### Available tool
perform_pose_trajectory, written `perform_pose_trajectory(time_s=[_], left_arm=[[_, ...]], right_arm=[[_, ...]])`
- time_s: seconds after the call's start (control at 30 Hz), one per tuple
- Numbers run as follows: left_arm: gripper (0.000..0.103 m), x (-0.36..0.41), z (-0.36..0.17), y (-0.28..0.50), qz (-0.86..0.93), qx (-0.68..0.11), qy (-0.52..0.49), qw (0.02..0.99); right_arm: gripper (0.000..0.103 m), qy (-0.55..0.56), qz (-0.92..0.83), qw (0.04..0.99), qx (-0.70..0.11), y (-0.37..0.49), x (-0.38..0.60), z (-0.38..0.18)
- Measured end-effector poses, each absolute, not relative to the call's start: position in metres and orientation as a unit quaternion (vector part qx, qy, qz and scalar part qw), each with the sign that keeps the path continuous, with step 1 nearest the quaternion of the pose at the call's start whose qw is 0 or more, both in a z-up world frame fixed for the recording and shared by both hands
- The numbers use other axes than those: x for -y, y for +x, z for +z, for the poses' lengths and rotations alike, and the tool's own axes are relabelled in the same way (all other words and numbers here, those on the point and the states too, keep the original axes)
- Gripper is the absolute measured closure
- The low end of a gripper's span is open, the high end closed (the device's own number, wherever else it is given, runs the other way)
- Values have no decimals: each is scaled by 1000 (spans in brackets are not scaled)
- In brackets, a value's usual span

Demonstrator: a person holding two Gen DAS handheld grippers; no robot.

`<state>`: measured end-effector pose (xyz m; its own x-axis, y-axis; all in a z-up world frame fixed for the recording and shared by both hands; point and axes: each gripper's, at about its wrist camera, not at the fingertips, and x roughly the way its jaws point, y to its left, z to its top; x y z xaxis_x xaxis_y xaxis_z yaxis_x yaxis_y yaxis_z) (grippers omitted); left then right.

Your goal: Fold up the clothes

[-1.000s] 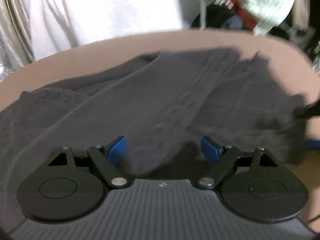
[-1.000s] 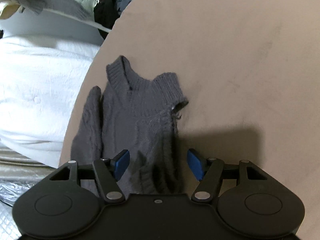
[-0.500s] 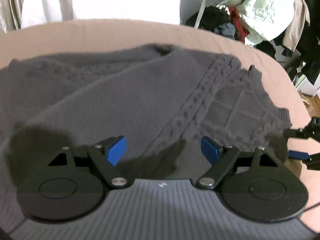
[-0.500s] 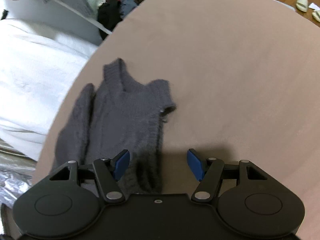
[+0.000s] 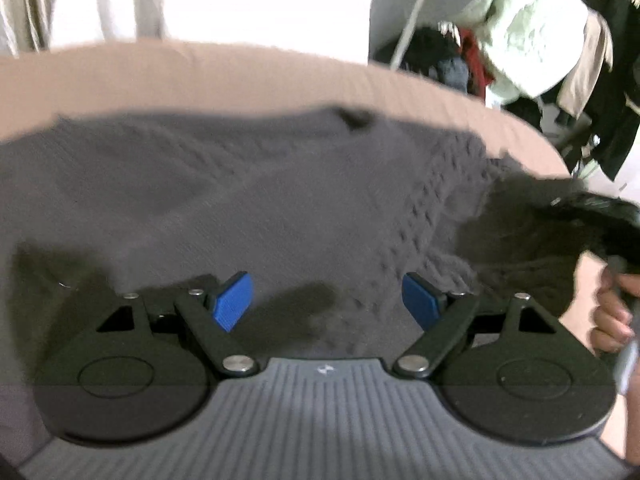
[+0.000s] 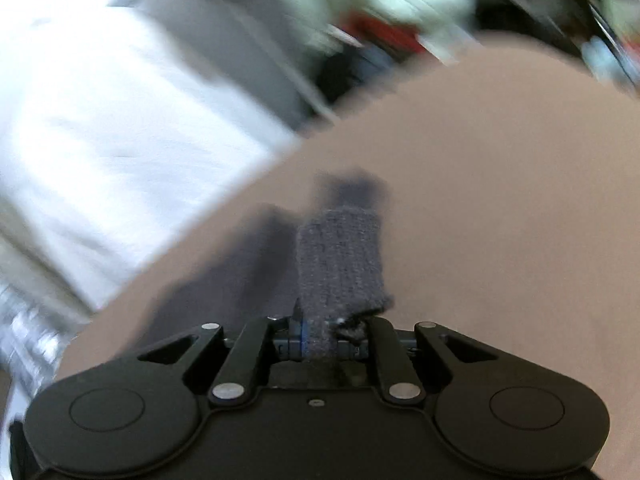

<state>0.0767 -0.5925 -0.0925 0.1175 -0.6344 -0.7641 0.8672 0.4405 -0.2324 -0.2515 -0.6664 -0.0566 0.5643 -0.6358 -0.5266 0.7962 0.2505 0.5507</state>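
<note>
Dark grey knitted sweater spread flat on a tan padded surface, filling most of the left wrist view. Long axis running left to right across that view; small dark notch at the far edge, cable-knit band running from far right toward the near centre. Which end holds the collar: cannot tell, picture blurred.

Left gripper spread wide, blue pads well apart, nothing between them, poised above the near part of the sweater.

Right gripper closed tight on a ribbed edge of the sweater, fabric bunched between the jaws and stretching away from them toward the far side. Rest of the garment lying to the left of that strip, heavily blurred.

A hand at the right edge of the left wrist view, wrapped around a dark handle.

Pile of clothes beyond the far right of the surface. White bedding to the left.
</note>
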Motion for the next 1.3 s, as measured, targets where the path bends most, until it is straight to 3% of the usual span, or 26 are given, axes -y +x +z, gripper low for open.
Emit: perform_pose_trajectory(time_s=[0.17,0.37,0.47,0.7,0.87,1.0,1.17,1.3], left_arm=[[21,555,-78,102,-499,-397,108,763],[21,539,-81,127,-462,-424,101,773],[21,531,-83,140,-443,-437,97,777],[21,534,-93,124,-439,-468,61,765],[21,542,-68,141,-448,-460,7,767],[21,562,-50,158,-460,-473,8,751],[21,591,-57,145,-466,-480,93,737],[21,596,-64,143,-485,-492,66,720]], right_arm=[[90,274,-400,870,-96,-185,584,4],[90,203,-411,857,-237,-112,560,-23],[90,226,-420,838,-264,-117,562,-37],[90,282,-390,850,-215,-125,573,-39],[90,270,-355,869,-216,-117,563,-43],[90,240,-322,882,-246,-100,555,-46],[89,130,-309,874,-352,-63,533,-74],[88,53,-309,871,-377,-48,516,-83]])
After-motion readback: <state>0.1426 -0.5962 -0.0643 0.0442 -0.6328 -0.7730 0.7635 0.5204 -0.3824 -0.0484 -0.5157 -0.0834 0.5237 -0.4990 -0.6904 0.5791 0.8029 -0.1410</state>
